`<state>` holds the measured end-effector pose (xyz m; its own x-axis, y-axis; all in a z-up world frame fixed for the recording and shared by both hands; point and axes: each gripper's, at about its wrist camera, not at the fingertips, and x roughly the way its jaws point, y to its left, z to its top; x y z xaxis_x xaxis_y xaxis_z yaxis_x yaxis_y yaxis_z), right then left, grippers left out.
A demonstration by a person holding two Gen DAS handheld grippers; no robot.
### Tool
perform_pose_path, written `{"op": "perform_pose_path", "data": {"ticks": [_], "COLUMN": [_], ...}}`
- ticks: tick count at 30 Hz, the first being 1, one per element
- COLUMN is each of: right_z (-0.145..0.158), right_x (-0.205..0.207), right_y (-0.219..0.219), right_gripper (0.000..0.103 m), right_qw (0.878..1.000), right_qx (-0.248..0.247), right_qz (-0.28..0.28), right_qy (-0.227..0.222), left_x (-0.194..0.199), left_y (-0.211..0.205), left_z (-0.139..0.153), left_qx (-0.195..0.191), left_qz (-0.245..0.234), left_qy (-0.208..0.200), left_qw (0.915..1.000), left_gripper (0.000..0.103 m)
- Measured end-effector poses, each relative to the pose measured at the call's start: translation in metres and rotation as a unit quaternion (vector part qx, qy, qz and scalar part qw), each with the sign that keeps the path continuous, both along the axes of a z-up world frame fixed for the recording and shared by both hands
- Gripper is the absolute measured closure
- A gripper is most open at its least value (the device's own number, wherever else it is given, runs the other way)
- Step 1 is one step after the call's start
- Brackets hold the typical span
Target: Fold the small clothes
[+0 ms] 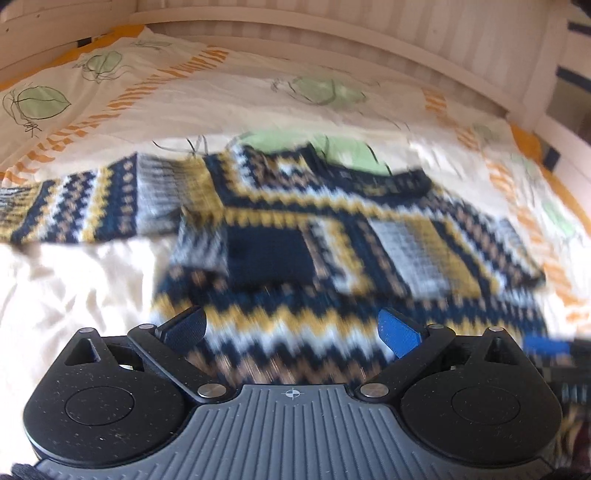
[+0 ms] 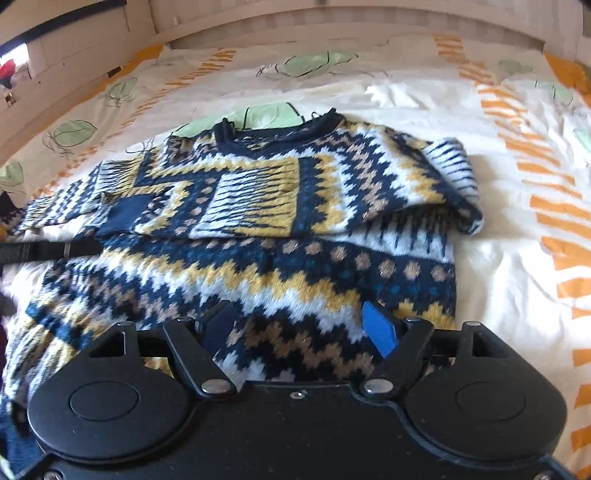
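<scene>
So the sweater (image 2: 236,221) is a chunky knit — navy, mustard, white and tan zigzags with dotted bands. It's lying flat on a cream bedspread (image 2: 498,229) printed with green leaves and orange stripes. One sleeve (image 2: 243,199) is folded across the chest, cuff pointing left; the other sleeve (image 1: 74,206) sticks straight out to the left in the left wrist view. The navy collar (image 2: 277,133) sits at the far end.

Right of the sweater there's plenty of bare bedspread, and more past the collar up to the pale wooden bed rail (image 2: 295,26). The hem runs under both grippers at the near edge.

Left gripper (image 1: 291,328) — fingers apart, nothing pinched, picture pretty blurry. Right gripper (image 2: 299,328) — fingers apart too, hovering over the lower knit without clamping it.
</scene>
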<state>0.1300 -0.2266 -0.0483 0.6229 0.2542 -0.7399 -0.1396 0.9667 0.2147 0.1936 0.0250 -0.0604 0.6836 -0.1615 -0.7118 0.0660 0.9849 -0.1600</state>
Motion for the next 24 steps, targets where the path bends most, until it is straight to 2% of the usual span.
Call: {"op": "perform_pose_path", "data": {"ticks": [4, 5, 6, 10, 12, 17, 19, 20, 21, 22, 23, 24], "right_z": [0.000, 0.001, 0.001, 0.002, 0.001, -0.005, -0.006, -0.006, -0.007, -0.007, -0.007, -0.007], "right_x": [0.000, 0.000, 0.000, -0.001, -0.002, -0.006, -0.008, -0.009, -0.010, -0.010, -0.011, -0.012], "right_y": [-0.005, -0.006, -0.007, -0.007, -0.008, -0.012, -0.012, -0.012, -0.012, -0.012, -0.012, -0.012], "right_gripper": [0.024, 0.024, 0.024, 0.024, 0.024, 0.024, 0.023, 0.023, 0.023, 0.023, 0.023, 0.023], "right_qw": [1.000, 1.000, 1.000, 0.999, 0.999, 0.999, 0.999, 0.999, 0.999, 0.999, 0.999, 0.999], "right_qx": [0.010, 0.012, 0.015, 0.017, 0.022, 0.040, 0.043, 0.044, 0.046, 0.047, 0.048, 0.049], "right_qz": [0.013, 0.016, 0.019, 0.031, 0.029, 0.013, 0.008, 0.005, 0.003, 0.000, -0.002, -0.005], "right_qy": [0.012, 0.013, 0.016, 0.017, 0.014, 0.006, 0.001, -0.001, -0.004, -0.006, -0.008, -0.010], "left_x": [0.029, 0.035, 0.041, 0.066, 0.075, 0.090, 0.094, 0.095, 0.096, 0.096, 0.097, 0.095], "left_y": [0.013, 0.016, 0.019, 0.029, 0.030, 0.027, 0.029, 0.029, 0.029, 0.029, 0.028, 0.027], "left_z": [0.000, -0.001, -0.003, -0.017, -0.023, -0.027, -0.026, -0.026, -0.025, -0.024, -0.022, -0.019], "left_qx": [-0.027, -0.036, -0.045, -0.087, -0.093, -0.094, -0.101, -0.100, -0.094, -0.087, -0.082, -0.077], "left_qz": [0.001, 0.001, 0.001, 0.002, 0.004, -0.004, 0.004, 0.013, 0.020, 0.023, 0.021, 0.014], "left_qy": [0.023, 0.031, 0.039, 0.085, 0.100, 0.108, 0.105, 0.101, 0.098, 0.095, 0.088, 0.076], "left_qw": [0.9994, 0.9989, 0.9982, 0.9926, 0.9906, 0.9897, 0.9893, 0.9897, 0.9905, 0.9914, 0.9925, 0.9940], "left_gripper": [0.003, 0.005, 0.013, 0.015, 0.019, 0.021, 0.036, 0.058, 0.068, 0.086, 0.093, 0.094]}}
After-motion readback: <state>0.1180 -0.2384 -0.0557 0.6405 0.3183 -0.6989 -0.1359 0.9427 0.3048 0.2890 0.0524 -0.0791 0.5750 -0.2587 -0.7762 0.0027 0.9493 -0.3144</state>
